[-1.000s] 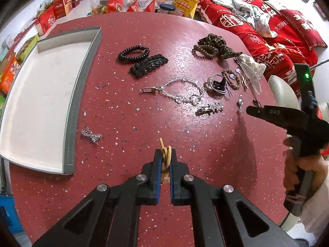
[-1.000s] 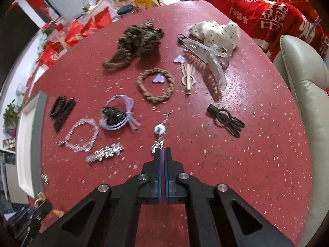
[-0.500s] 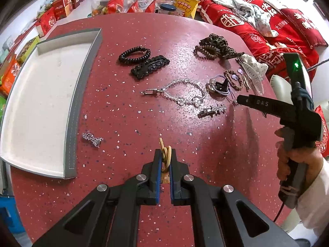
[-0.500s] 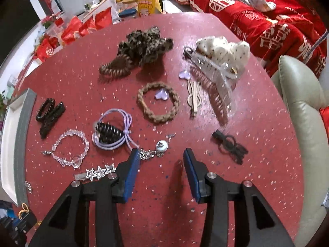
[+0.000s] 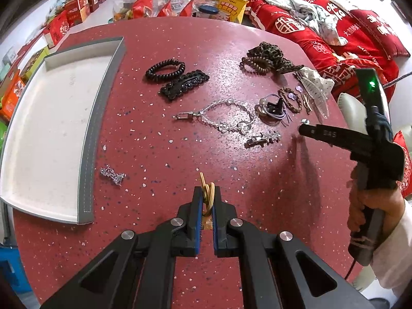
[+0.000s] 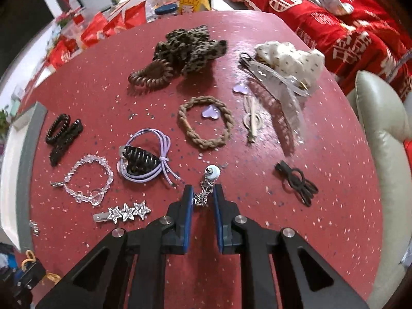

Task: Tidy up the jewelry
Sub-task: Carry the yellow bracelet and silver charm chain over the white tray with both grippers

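Nothing is lying in the white tray (image 5: 46,118) yet; beside it a gold piece (image 5: 207,193) is being gripped by the left gripper (image 5: 206,200), while far from it the right gripper (image 6: 202,198) is being closed around a dangling earring (image 6: 206,188).

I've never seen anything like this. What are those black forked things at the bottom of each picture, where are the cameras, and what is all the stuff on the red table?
No robot here: a person holds a two-fingered claw in each hand, each with a wide-angle camera looking along its fingers.

The left-hand camera shows the left claw shut on a small gold piece of jewelry. At its right edge you see the person's hand holding the other tool.

The right-hand camera shows the right claw, jaws closing around a silver dangling earring lying on the red speckled table.

Scattered there are a crystal bead bracelet, a star hair clip, a lilac hair tie, a braided hair band and a leopard scrunchie. A white tray waits at the left.
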The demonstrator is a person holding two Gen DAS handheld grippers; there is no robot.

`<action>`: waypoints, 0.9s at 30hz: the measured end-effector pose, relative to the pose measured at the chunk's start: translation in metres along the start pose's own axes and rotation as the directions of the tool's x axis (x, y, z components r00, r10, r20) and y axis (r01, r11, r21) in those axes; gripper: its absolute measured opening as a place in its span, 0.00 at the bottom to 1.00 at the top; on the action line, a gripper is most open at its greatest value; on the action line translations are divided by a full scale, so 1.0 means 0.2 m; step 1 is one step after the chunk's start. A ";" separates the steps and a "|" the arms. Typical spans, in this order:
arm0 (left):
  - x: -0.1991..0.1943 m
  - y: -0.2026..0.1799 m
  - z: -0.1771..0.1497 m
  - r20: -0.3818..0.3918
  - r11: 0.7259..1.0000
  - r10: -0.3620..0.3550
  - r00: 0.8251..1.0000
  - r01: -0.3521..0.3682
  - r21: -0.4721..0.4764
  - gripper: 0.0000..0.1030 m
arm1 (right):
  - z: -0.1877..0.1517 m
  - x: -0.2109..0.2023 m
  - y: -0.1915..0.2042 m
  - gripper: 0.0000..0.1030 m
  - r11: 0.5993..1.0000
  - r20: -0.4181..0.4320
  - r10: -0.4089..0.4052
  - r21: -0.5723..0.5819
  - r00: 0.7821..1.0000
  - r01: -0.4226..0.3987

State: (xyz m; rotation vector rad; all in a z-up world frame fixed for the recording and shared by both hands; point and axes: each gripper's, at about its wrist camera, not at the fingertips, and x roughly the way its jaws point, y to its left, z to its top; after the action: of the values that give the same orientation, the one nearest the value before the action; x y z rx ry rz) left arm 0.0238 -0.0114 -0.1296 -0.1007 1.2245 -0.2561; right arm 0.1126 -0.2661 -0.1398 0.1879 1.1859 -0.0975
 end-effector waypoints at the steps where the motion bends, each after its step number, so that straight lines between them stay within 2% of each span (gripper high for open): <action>1: 0.00 0.00 0.00 0.001 1.000 -0.001 1.000 0.001 0.000 0.07 | -0.01 -0.01 -0.02 0.16 1.000 0.000 0.010 0.010 1.000 -0.010; 8: -0.06 0.00 0.02 0.019 1.000 -0.011 1.000 0.011 0.003 0.07 | -0.07 -0.14 -0.07 0.16 0.996 0.001 0.069 0.054 0.998 -0.069; 13: -0.14 0.05 0.04 0.047 1.000 -0.022 0.999 0.022 -0.013 0.07 | -0.08 -0.26 0.00 0.16 0.992 0.017 0.118 0.041 0.993 -0.119; 19: -0.24 0.18 0.07 0.076 0.999 -0.011 0.997 0.015 -0.050 0.07 | -0.05 -0.37 0.20 0.16 0.980 0.034 0.201 -0.001 0.979 -0.201; 27: -0.39 0.47 0.14 0.128 0.994 0.046 0.991 -0.032 -0.108 0.07 | 0.05 -0.44 0.59 0.16 0.942 0.038 0.326 -0.101 0.945 -0.321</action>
State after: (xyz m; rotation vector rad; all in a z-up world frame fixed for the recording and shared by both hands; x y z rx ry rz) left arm 0.0384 0.0979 -0.0688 -0.1825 1.1092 -0.1481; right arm 0.1097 -0.1551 -0.0437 0.2933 1.0888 0.2411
